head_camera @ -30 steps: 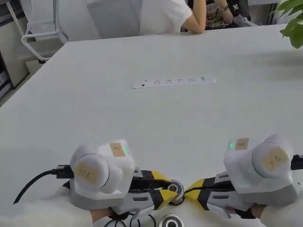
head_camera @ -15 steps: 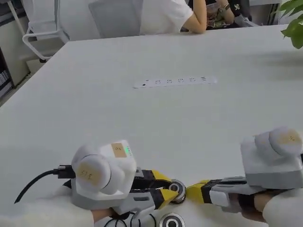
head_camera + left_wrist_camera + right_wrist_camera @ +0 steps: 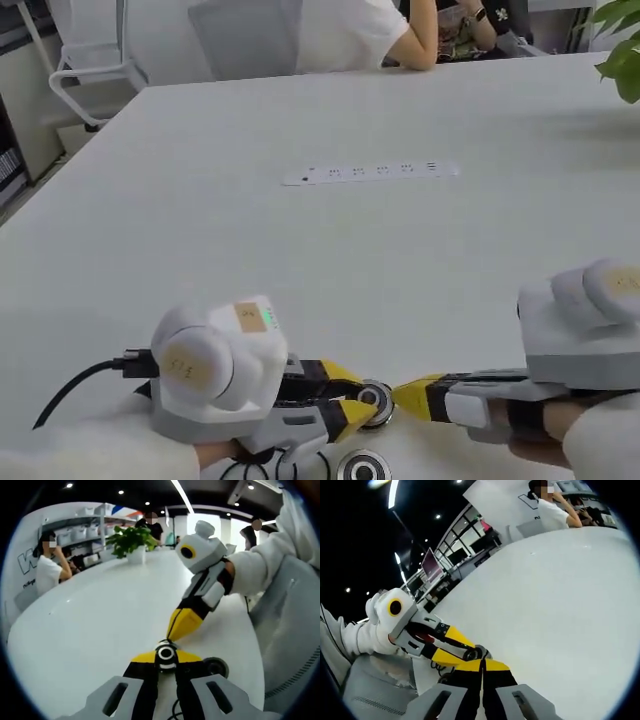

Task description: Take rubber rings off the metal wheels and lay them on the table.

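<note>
Nearest, a second metal wheel (image 3: 362, 467) lies waiting on the worktop (image 3: 330, 280). Just beyond, the left gripper (image 3: 352, 402) clenches a metal wheel (image 3: 374, 398), steadying it so the right gripper (image 3: 405, 398), jaws pressed together at its rim, can probably peel the rubber ring (image 3: 159, 654). Whether it actually pinches the ring cannot be told.

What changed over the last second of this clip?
The right hand-held gripper rolled and its body swung to the right, tips staying at the metal wheel. The left hand-held gripper kept its clamp on that wheel; the second wheel stayed put.
</note>
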